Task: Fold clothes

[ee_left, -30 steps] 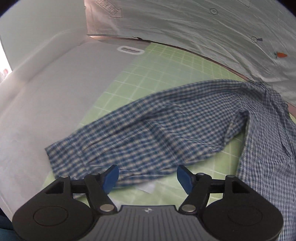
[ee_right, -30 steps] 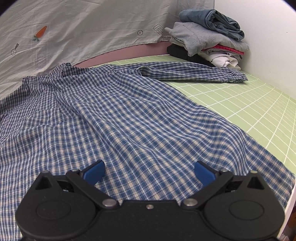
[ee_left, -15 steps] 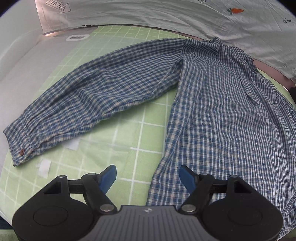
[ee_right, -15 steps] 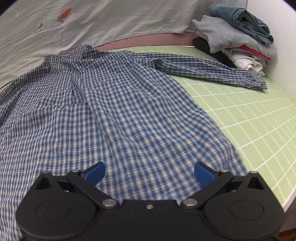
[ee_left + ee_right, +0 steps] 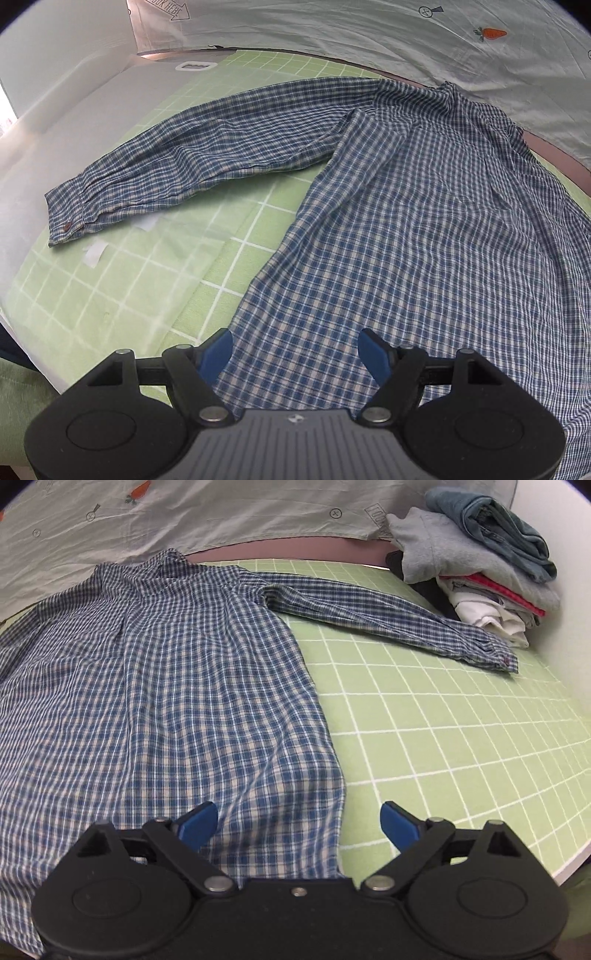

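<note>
A blue-and-white checked shirt (image 5: 424, 221) lies spread flat on a green grid mat (image 5: 147, 280), collar at the far side. Its left sleeve (image 5: 192, 162) stretches out to the left, its right sleeve (image 5: 388, 616) out to the right. My left gripper (image 5: 295, 350) is open and empty over the shirt's near left hem corner. My right gripper (image 5: 299, 821) is open and empty over the near right hem corner of the shirt (image 5: 166, 701). The mat also shows in the right wrist view (image 5: 461, 738).
A pile of folded clothes (image 5: 480, 561) stands at the far right against the wall. A pale sheet with small prints (image 5: 369, 40) hangs along the back. White paper (image 5: 66, 122) covers the table's left part. The table's front edge (image 5: 569, 864) is near.
Both grippers have drawn back toward the shirt's near hem and apart, the left now over the left hem corner, the right over the right hem corner. Both stayed open.
</note>
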### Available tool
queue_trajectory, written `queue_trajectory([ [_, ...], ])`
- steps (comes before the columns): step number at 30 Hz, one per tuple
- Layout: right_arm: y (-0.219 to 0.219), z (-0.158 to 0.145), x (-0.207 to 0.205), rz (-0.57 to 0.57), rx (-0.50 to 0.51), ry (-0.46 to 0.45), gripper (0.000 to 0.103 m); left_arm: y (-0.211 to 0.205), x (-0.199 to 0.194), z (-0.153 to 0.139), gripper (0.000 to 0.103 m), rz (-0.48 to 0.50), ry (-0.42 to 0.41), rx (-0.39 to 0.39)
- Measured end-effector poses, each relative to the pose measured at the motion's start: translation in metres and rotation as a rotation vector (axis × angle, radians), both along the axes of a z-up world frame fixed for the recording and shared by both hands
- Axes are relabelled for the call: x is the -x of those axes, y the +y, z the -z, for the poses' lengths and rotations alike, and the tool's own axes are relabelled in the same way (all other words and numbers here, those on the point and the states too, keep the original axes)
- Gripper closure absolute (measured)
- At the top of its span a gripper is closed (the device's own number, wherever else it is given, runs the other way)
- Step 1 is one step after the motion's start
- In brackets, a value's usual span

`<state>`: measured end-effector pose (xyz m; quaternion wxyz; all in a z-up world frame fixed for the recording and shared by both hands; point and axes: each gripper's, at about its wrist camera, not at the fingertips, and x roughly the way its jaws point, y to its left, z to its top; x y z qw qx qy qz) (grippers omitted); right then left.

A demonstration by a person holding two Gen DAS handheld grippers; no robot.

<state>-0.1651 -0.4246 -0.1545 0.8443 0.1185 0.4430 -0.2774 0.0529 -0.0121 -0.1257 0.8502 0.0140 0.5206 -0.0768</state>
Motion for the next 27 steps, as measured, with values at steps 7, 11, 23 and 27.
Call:
queue_trajectory([
  [7, -0.005, 0.003, 0.023, -0.046, -0.075, -0.032, 0.047, -0.024, 0.018, 0.0, 0.027, 0.017, 0.002, -0.02],
  [11, -0.003, 0.003, 0.031, -0.095, -0.11, -0.046, 0.078, -0.032, 0.024, -0.003, 0.027, 0.026, -0.003, -0.028],
  [23, -0.013, -0.015, 0.056, -0.035, -0.151, -0.051, 0.096, -0.032, 0.018, -0.007, 0.027, 0.015, -0.014, -0.056],
  [27, -0.018, -0.029, 0.043, 0.016, -0.06, -0.063, 0.039, -0.029, 0.005, -0.01, 0.027, 0.006, -0.027, -0.062],
])
